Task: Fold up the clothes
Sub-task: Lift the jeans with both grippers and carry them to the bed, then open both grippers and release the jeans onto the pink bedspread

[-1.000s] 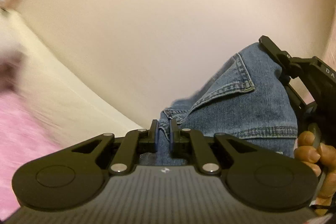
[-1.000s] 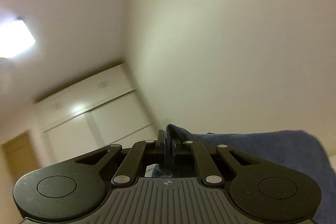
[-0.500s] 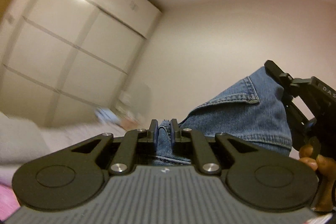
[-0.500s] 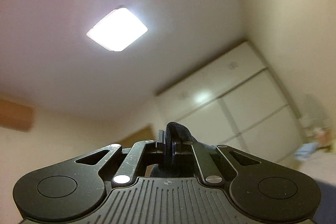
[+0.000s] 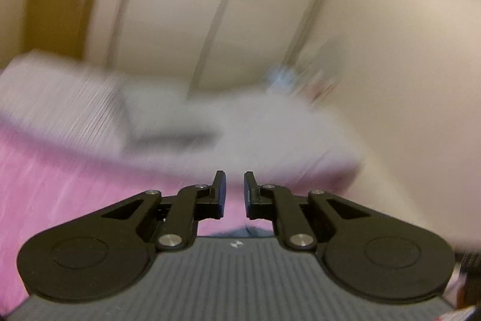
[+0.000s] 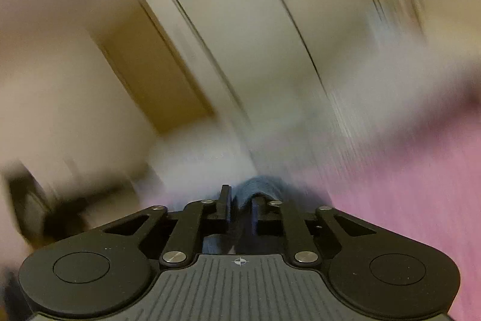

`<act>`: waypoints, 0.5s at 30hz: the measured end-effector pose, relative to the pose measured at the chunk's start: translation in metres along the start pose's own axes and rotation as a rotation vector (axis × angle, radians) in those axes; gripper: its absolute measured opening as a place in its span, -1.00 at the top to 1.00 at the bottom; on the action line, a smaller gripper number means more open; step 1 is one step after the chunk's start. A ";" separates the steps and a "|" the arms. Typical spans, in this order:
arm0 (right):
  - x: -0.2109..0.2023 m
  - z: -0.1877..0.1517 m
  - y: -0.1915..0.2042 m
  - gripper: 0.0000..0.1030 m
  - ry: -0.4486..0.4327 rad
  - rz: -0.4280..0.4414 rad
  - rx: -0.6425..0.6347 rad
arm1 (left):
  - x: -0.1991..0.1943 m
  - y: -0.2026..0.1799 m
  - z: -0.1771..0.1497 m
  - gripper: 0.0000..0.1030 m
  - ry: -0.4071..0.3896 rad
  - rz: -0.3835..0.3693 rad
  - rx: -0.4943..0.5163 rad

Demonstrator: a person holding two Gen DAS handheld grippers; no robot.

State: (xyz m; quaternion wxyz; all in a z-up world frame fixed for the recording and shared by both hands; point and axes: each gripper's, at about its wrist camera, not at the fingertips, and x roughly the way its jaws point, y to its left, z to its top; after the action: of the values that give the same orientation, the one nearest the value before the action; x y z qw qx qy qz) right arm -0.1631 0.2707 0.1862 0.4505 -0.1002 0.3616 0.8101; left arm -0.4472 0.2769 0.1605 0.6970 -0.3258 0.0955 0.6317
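Observation:
Heavy motion blur covers both views. In the left wrist view my left gripper (image 5: pixel 234 191) is open with nothing between its fingers, low over the pink bedspread (image 5: pixel 60 185). A sliver of the blue denim jeans (image 5: pixel 245 231) shows just under the jaws. In the right wrist view my right gripper (image 6: pixel 240 208) has its fingers parted. A fold of the jeans (image 6: pixel 261 185) still lies between and over the fingertips, and more denim shows below the jaws. The rest of the jeans is hidden.
A pale grey pillow or folded bedding (image 5: pixel 75 98) lies on the bed beyond the left gripper. White wardrobe doors (image 5: pixel 240 5) and a brown door (image 6: pixel 150 74) stand behind. A dark object (image 6: pixel 36 200) sits at the lower left of the right wrist view.
Both grippers swung down from ceiling and wall towards the bed. The left gripper let go of the jeans and opened. The right gripper's fingers have spread wider around the denim.

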 end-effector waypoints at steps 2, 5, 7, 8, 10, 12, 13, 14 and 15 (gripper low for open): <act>0.023 -0.028 -0.028 0.56 0.173 -0.082 0.046 | 0.013 0.023 -0.044 0.83 0.115 0.113 -0.009; 0.056 -0.068 -0.072 0.55 0.425 -0.202 0.112 | 0.017 0.050 -0.136 0.83 0.307 0.218 -0.088; 0.037 -0.090 -0.104 0.55 0.443 -0.200 0.109 | 0.009 0.068 -0.185 0.83 0.413 0.252 -0.140; 0.025 -0.111 -0.115 0.55 0.448 -0.198 0.100 | 0.003 0.063 -0.204 0.83 0.457 0.259 -0.149; 0.008 -0.135 -0.089 0.55 0.457 -0.188 0.042 | -0.016 0.052 -0.252 0.83 0.498 0.261 -0.142; -0.003 -0.165 -0.080 0.55 0.462 -0.185 -0.040 | -0.034 0.039 -0.271 0.82 0.515 0.261 -0.126; -0.007 -0.180 -0.076 0.55 0.464 -0.183 -0.083 | -0.041 0.028 -0.282 0.82 0.513 0.260 -0.111; -0.010 -0.197 -0.072 0.55 0.467 -0.176 -0.141 | -0.047 0.018 -0.294 0.82 0.510 0.259 -0.095; -0.012 -0.216 -0.069 0.55 0.469 -0.169 -0.197 | -0.054 0.007 -0.306 0.82 0.507 0.257 -0.079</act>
State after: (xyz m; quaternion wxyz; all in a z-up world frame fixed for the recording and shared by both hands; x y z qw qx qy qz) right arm -0.1363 0.1402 0.0029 0.4087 -0.3583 0.3656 0.7556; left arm -0.3790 0.0565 -0.0480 0.5517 -0.4853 0.2827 0.6166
